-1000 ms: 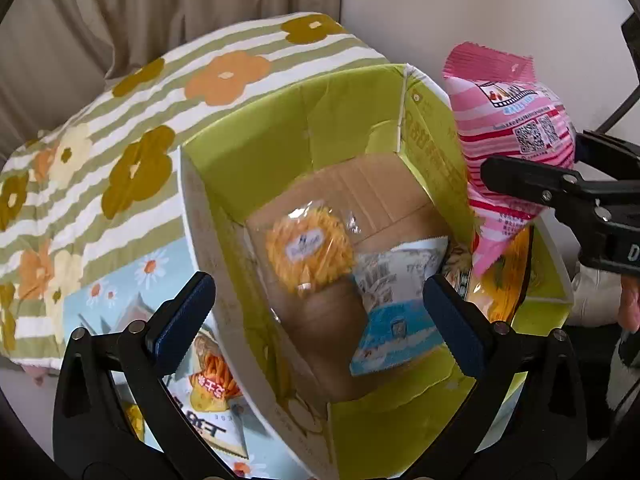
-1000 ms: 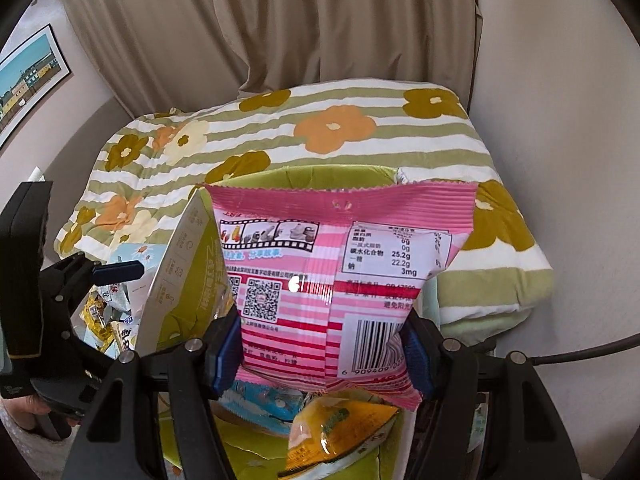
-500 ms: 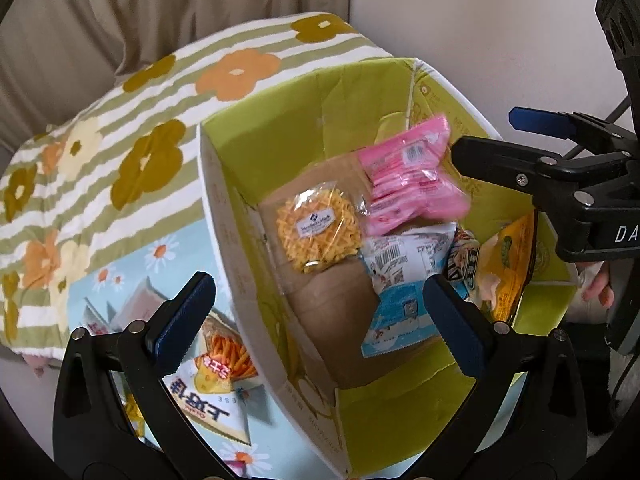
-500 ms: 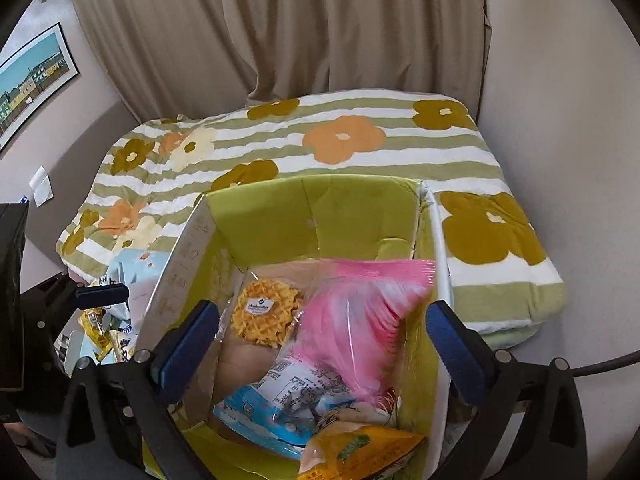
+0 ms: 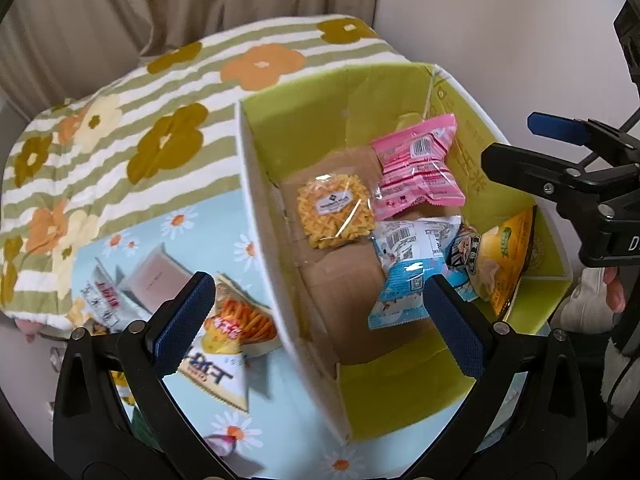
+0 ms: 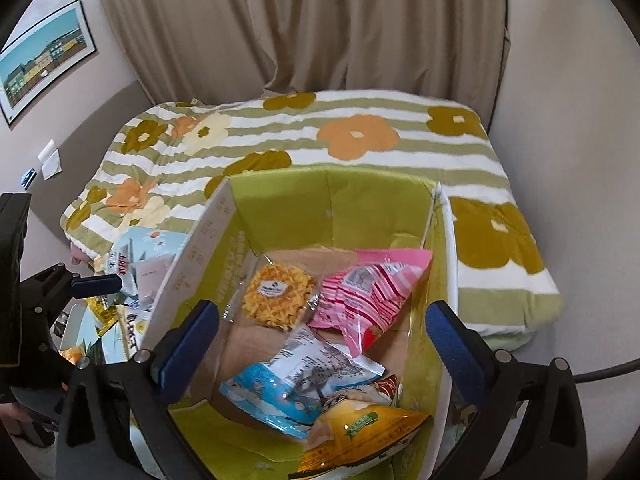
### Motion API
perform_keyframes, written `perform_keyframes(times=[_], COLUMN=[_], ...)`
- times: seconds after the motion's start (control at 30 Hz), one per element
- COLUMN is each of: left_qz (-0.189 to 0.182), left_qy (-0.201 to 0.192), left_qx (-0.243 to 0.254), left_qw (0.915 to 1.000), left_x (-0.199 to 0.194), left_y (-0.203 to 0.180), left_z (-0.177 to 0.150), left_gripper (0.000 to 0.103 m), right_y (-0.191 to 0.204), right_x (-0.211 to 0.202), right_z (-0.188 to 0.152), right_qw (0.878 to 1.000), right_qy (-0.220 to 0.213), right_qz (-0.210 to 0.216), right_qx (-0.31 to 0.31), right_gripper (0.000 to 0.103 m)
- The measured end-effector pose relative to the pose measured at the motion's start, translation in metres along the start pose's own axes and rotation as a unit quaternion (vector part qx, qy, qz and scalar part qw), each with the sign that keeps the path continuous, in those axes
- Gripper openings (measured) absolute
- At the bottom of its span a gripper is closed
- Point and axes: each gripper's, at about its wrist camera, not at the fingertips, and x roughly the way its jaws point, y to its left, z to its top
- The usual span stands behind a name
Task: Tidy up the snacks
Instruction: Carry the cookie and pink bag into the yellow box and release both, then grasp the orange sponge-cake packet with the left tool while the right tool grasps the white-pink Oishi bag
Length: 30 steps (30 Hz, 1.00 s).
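Snacks fill a green box [image 6: 280, 208] on a floral bed: the pink packet [image 6: 368, 292] lies inside beside a waffle. Right gripper [image 6: 320, 336] has just sprung wide, empty; left gripper [image 5: 316, 316] gapes empty too. Risk: knocking the box wall when reaching for the loose packets [image 5: 224, 344] outside.

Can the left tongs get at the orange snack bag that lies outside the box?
Probably yes. The left tongs are open and empty, and the orange snack bag lies uncovered on the bed just beside the box wall, almost under one finger.

Glossy plastic pink snack bag [image 6: 366, 292] lies in a matt cardboard box [image 6: 280, 200].
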Motion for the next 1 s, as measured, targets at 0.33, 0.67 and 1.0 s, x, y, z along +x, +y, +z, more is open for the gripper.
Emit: perform_keyframes(times=[0.33, 0.67, 1.0], left_qz=[0.016, 0.028, 0.013], left_qy=[-0.031, -0.043, -0.016], left_qx=[-0.001, 0.025, 0.030], left_qw=[0.9994, 0.9984, 0.9993], left_x=[-0.056, -0.106, -0.118], left_y=[0.052, 0.149, 0.241], left_z=[-0.033, -0.091, -0.163], left_gripper=[0.103, 0.103, 0.103], right_y=[0.066, 0.164, 0.261], right_x=[-0.040, -0.055, -0.036], right_z=[0.001, -0.017, -0.053], right_qw=[0.999, 0.997, 0.999], right_qy=[-0.039, -0.070, -0.046], right_qz=[0.010, -0.014, -0.018], right_qx=[-0.018, 0.000, 0.017], right_gripper=[0.103, 0.103, 0.103])
